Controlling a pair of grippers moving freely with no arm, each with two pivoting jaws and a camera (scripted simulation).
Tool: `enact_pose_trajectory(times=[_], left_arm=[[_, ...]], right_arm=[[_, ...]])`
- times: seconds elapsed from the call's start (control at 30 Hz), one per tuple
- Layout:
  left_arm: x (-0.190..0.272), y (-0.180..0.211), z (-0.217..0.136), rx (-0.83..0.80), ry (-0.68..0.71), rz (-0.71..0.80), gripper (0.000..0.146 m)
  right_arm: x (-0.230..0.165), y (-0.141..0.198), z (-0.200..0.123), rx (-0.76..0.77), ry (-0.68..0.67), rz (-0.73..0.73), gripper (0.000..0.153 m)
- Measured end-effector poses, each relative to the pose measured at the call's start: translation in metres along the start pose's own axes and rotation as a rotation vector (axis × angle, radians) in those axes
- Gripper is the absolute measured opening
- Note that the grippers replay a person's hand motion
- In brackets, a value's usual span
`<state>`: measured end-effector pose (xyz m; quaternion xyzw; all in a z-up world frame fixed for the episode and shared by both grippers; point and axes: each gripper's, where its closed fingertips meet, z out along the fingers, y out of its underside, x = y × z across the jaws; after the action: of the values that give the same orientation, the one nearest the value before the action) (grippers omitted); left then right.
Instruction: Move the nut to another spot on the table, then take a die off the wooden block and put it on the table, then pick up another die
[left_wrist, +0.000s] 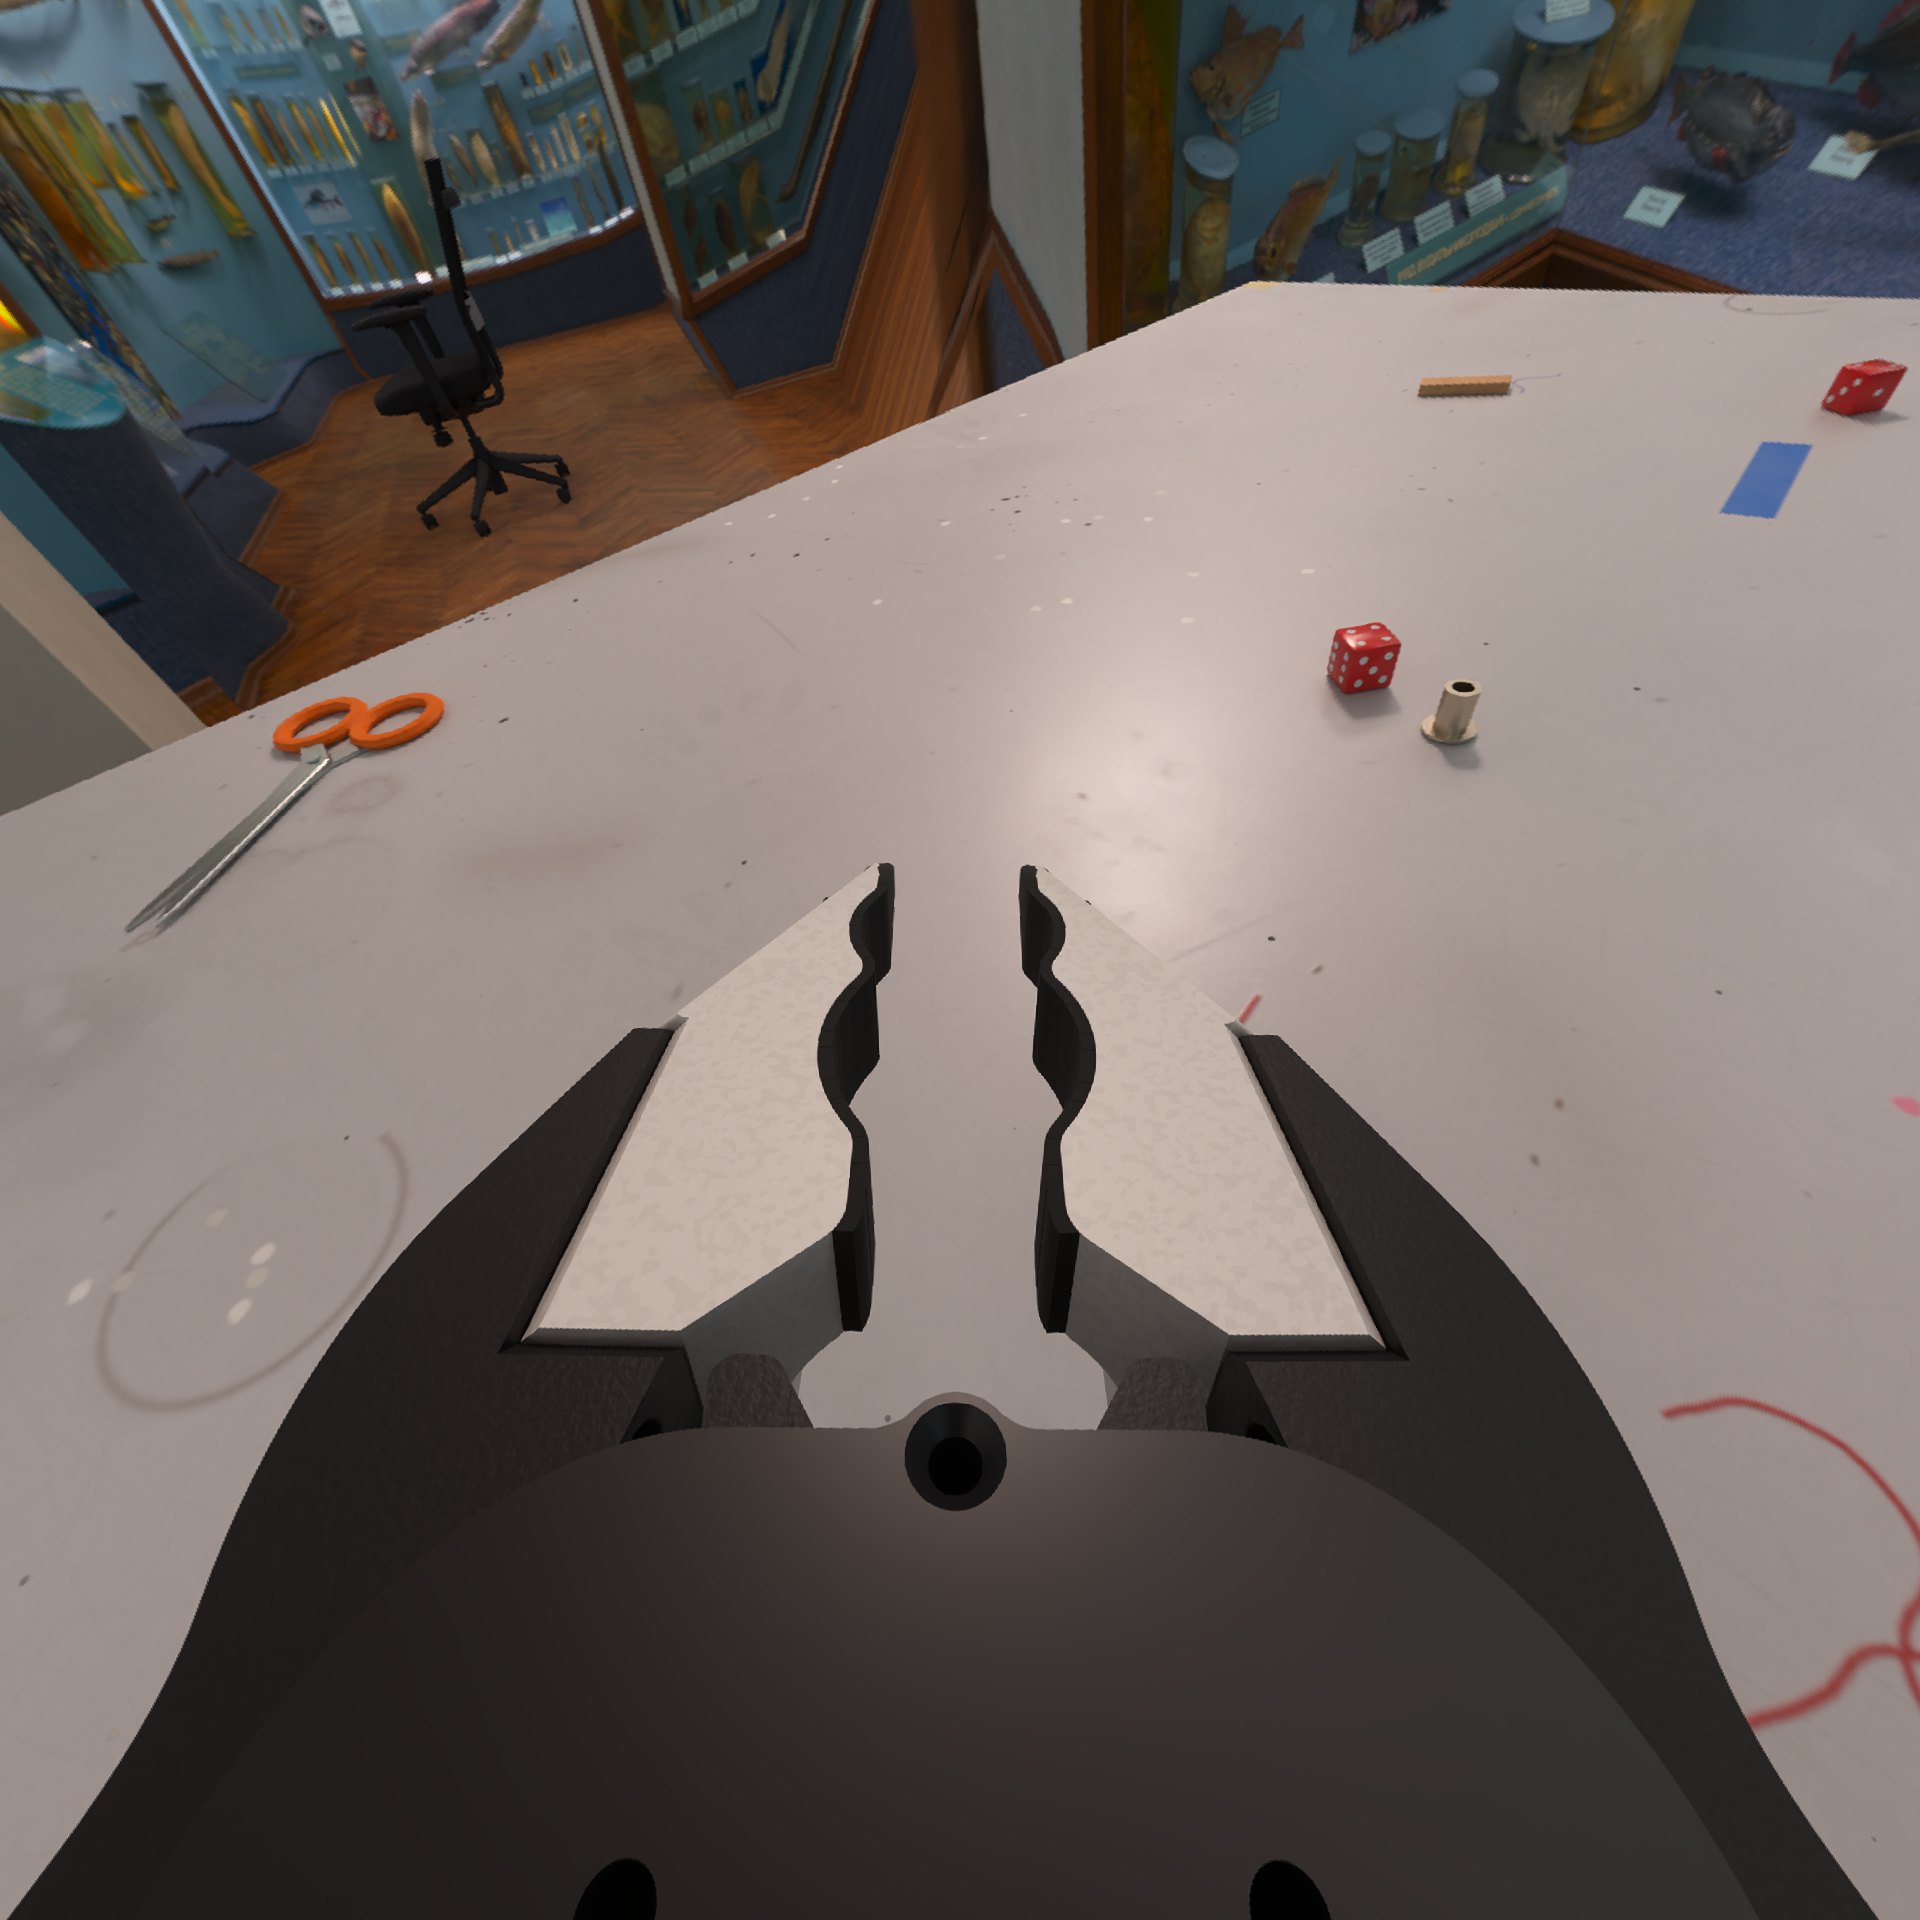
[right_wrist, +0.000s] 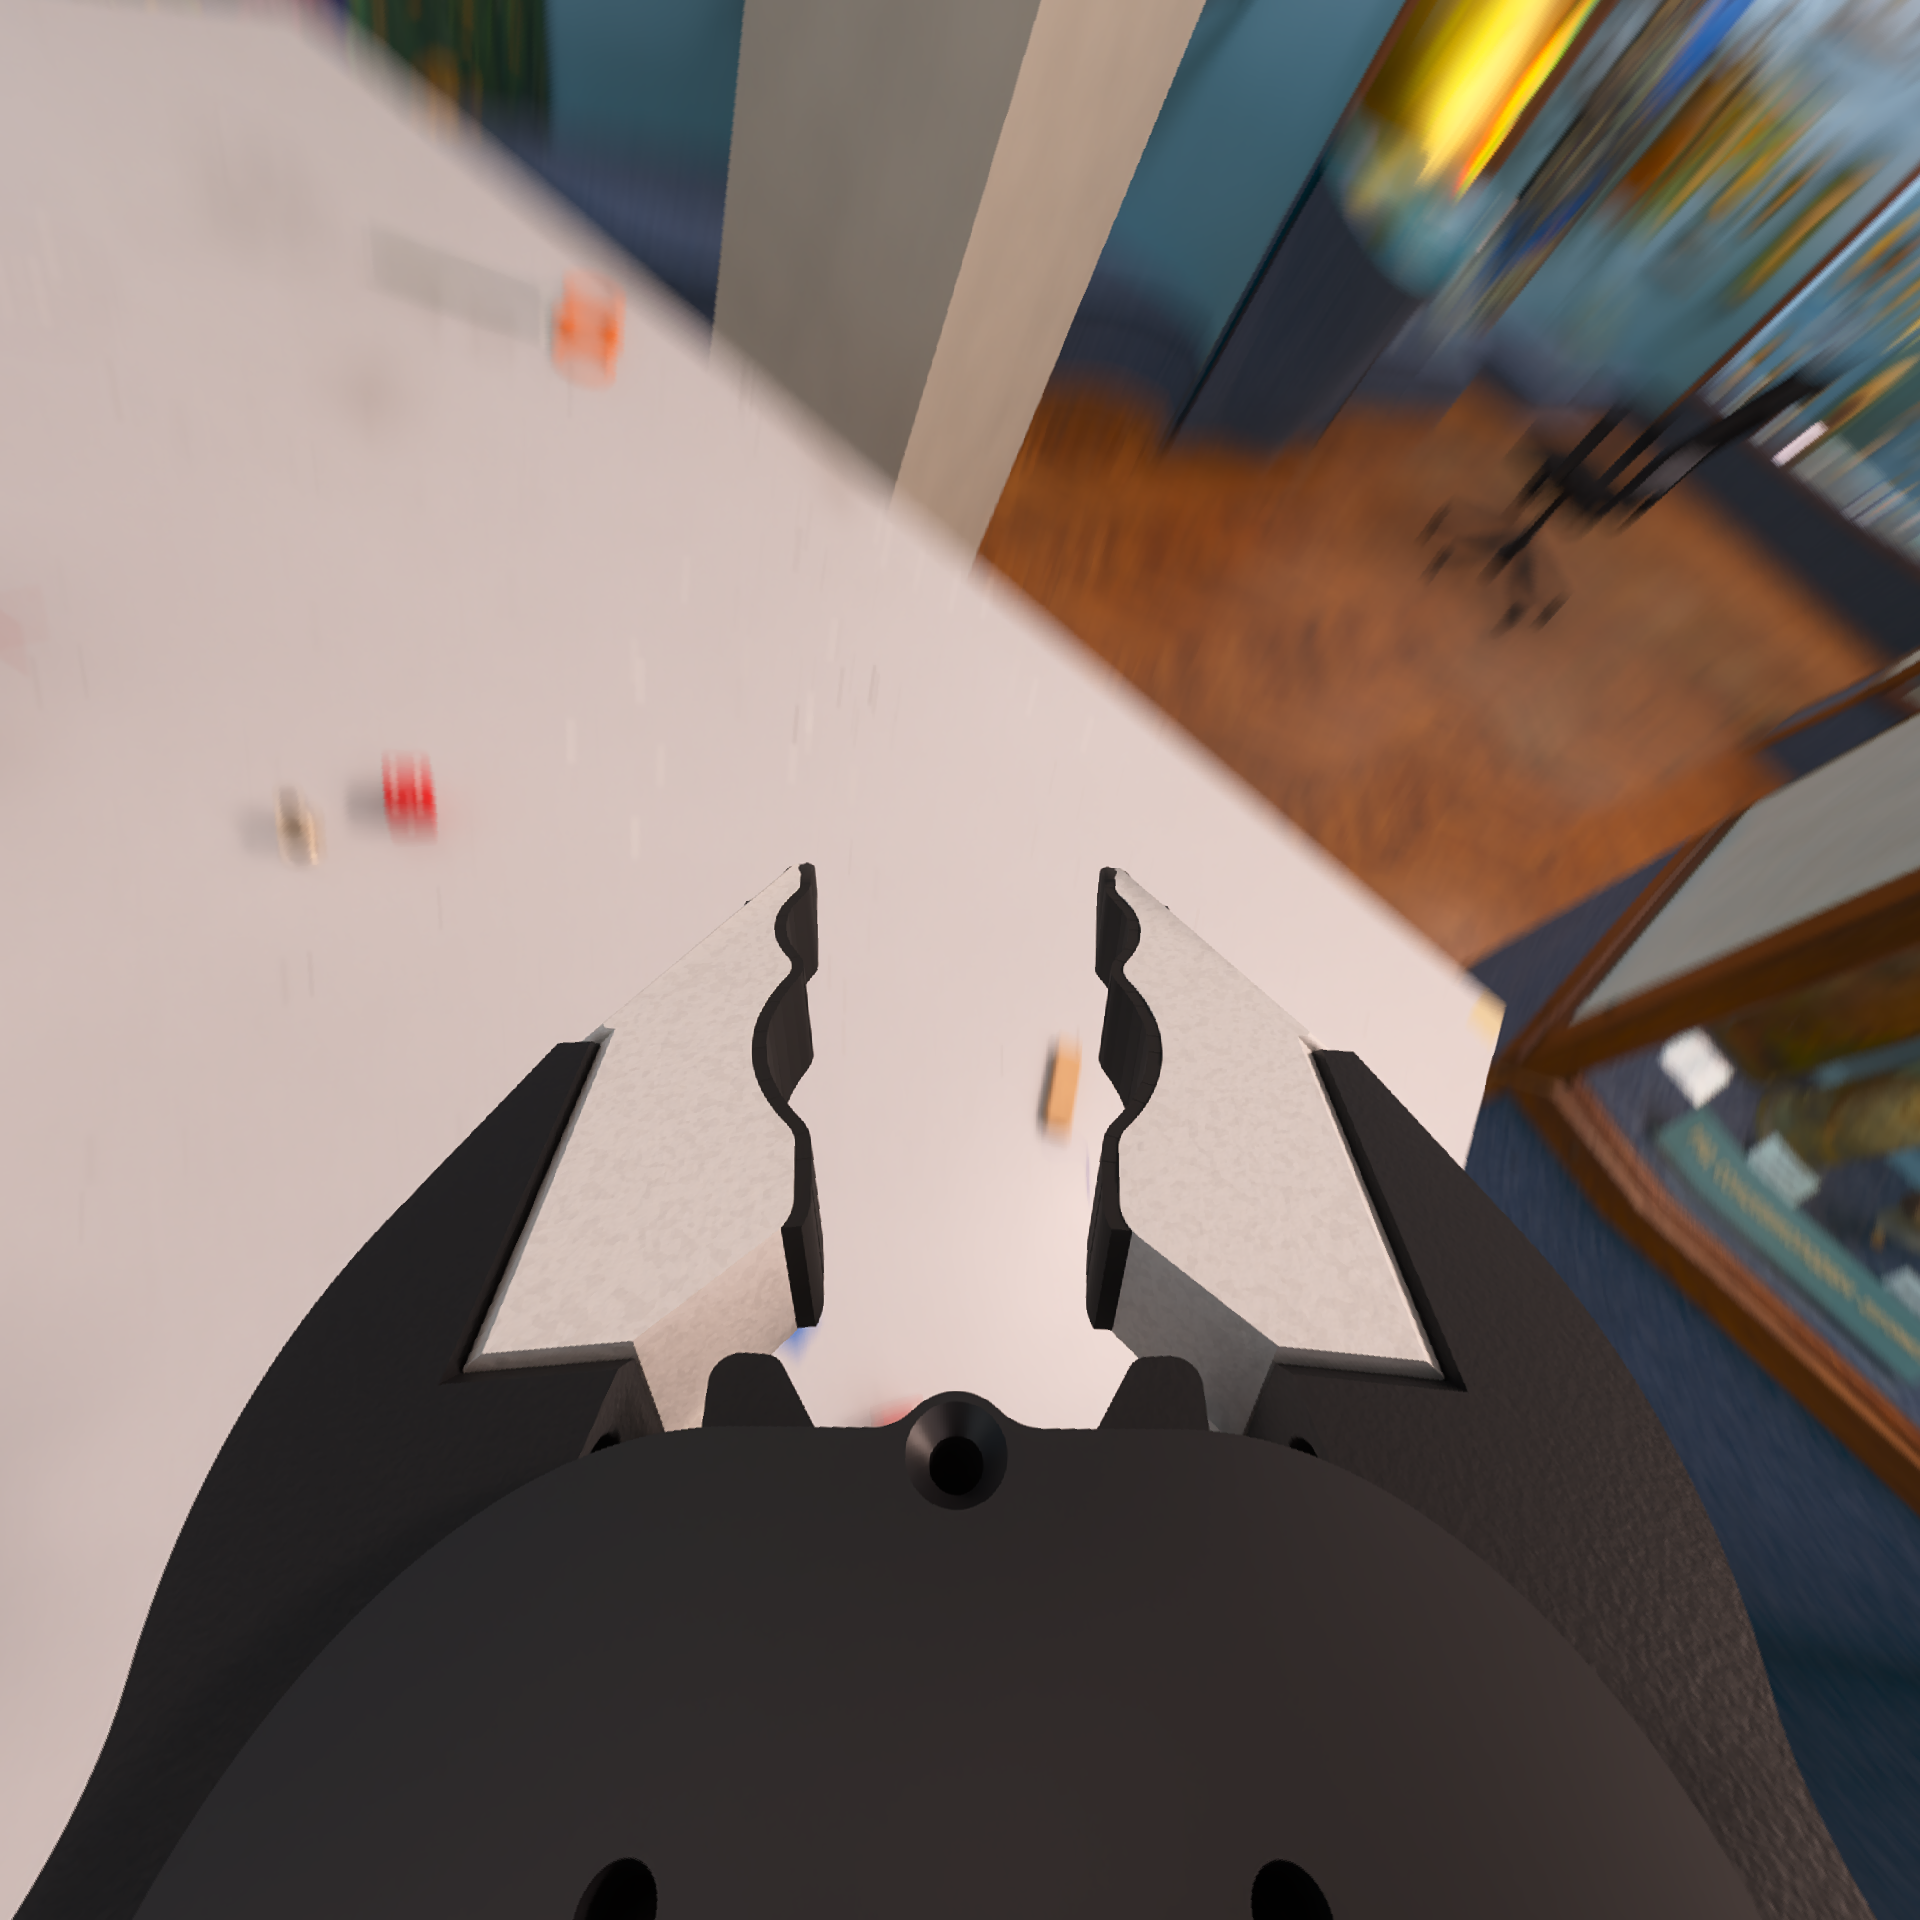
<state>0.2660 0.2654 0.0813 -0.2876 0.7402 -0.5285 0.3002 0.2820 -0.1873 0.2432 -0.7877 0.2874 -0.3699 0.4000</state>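
— Scissors (left_wrist: 286, 800) at table (left_wrist: 935, 644) left edge. Left gripper (left_wrist: 956, 883) empty, jaws narrow, over bare surface.
— And rightward?
— Near die (left_wrist: 1363, 657) just beside nut (left_wrist: 1452, 713); wooden block (left_wrist: 1463, 387) and far die (left_wrist: 1863, 388) apart, toward back edge. Right gripper (right_wrist: 956, 883) parted wider, empty; view blurred.
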Motion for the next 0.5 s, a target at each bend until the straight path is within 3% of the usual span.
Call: enact_pose_trajectory(times=[0.17, 0.27, 0.4, 0.5], left_arm=[[-0.005, 0.003, 0.002, -0.029, -0.042, 0.029, 0.024], [-0.008, 0.004, 0.004, -0.046, -0.06, 0.049, 0.024], [-0.009, 0.004, 0.004, -0.061, -0.084, 0.073, 0.024], [-0.01, 0.006, 0.004, -0.068, -0.097, 0.068, 0.023]], right_arm=[[0.006, 0.143, -0.002, -0.582, -0.24, -0.043, 0.054], [-0.002, 0.204, 0.002, -0.804, -0.322, -0.075, 0.054], [-0.014, 0.251, 0.007, -0.967, -0.375, -0.138, 0.055], [-0.017, 0.256, 0.011, -0.964, -0.384, -0.131, 0.049]])
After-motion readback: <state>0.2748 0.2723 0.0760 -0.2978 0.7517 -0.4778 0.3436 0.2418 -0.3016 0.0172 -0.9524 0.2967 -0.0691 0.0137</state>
